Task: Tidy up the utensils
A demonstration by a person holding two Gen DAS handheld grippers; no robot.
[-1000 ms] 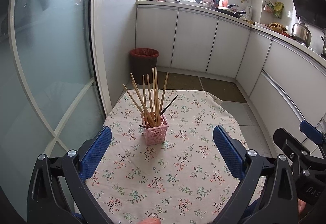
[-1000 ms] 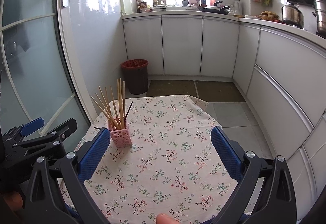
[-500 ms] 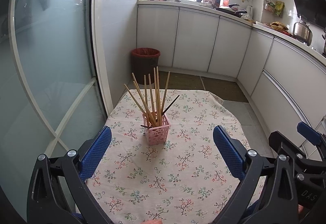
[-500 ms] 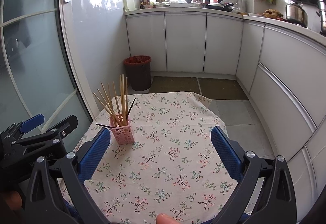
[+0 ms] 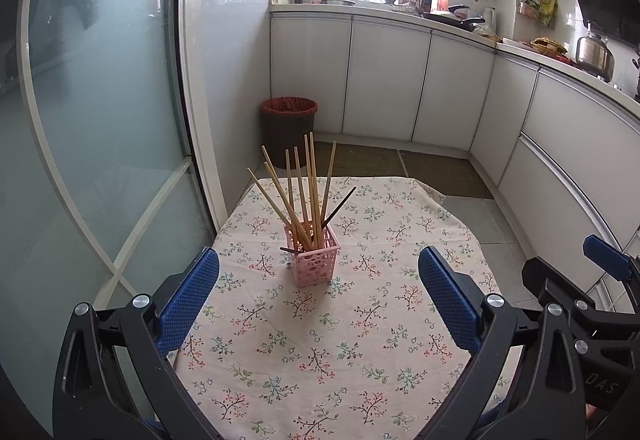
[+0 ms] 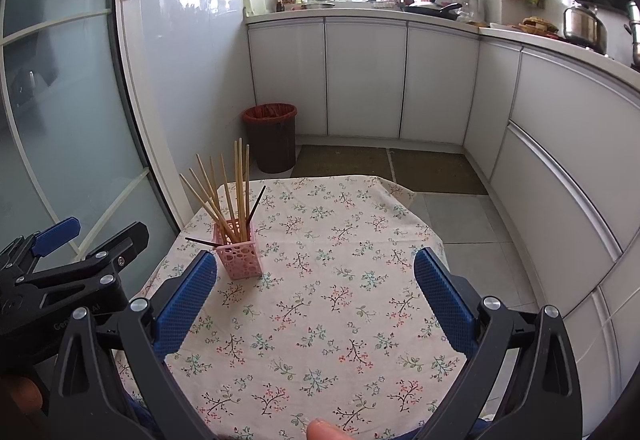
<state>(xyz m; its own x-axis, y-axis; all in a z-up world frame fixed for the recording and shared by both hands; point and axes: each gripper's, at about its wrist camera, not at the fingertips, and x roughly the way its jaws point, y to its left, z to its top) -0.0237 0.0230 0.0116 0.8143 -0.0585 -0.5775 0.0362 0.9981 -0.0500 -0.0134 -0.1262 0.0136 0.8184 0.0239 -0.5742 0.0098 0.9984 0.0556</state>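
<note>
A pink perforated holder (image 5: 313, 259) (image 6: 239, 257) stands on the floral tablecloth (image 5: 340, 324) (image 6: 320, 304), left of the table's middle. Several wooden chopsticks (image 5: 308, 188) (image 6: 228, 192) fan upward out of it, along with a dark chopstick (image 5: 339, 206) (image 6: 254, 205); another dark stick (image 6: 200, 241) pokes sideways from its rim. My left gripper (image 5: 318, 304) hovers open above the near table, holder centred ahead between its blue pads. My right gripper (image 6: 316, 300) is open and empty, with the holder just past its left pad. Each gripper shows at the edge of the other's view.
A glass door (image 5: 100, 120) runs close along the table's left side. White kitchen cabinets (image 5: 384, 80) curve round the back and right. A dark bin with a red liner (image 5: 289, 126) (image 6: 270, 136) stands on the floor beyond the table. A fingertip (image 6: 324, 431) shows at the bottom edge.
Both grippers have drawn back and lifted slightly, so the holder sits a little lower and farther in each view. Jaws stay open; nothing on the table moved.
</note>
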